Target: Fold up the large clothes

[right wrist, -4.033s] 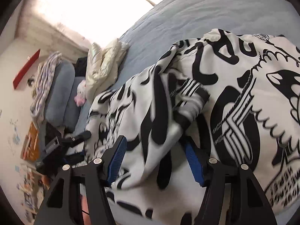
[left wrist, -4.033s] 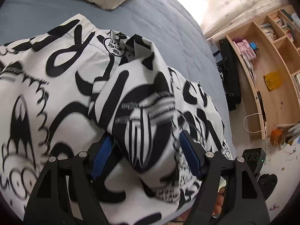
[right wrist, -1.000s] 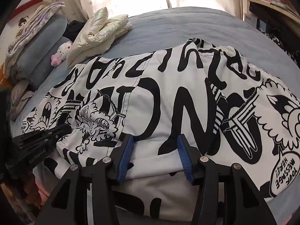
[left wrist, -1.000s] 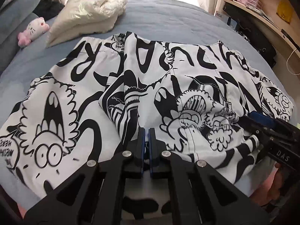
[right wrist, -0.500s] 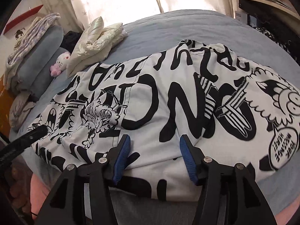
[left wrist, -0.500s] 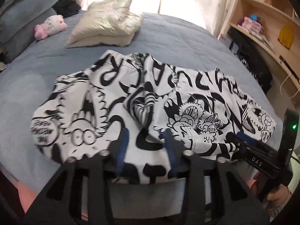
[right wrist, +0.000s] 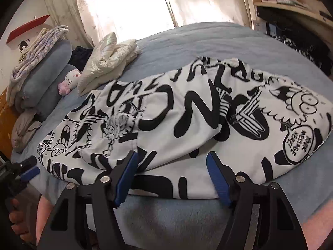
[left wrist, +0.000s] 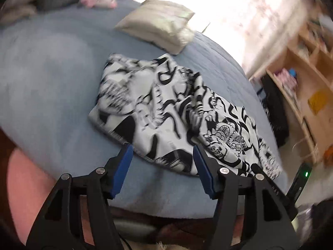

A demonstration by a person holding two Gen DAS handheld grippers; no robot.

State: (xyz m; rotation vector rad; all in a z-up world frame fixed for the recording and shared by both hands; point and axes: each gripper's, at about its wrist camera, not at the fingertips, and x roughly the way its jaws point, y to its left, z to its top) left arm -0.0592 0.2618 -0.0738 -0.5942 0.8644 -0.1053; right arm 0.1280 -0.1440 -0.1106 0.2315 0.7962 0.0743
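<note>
The black-and-white printed garment point(right wrist: 187, 120) lies folded on the blue bed point(right wrist: 187, 214), just below the cream pillow point(right wrist: 108, 64). The left gripper point(left wrist: 162, 166) and right gripper point(right wrist: 172, 177) both gape wide, empty, at its near hem.

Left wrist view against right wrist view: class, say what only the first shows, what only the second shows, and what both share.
Only the left wrist view shows the wooden shelving. Only the right wrist view shows the red wall shelf and striped bedding. Both share the printed garment on the blue bed, the cream pillow, the pink plush toy, and open grippers: left, right.
</note>
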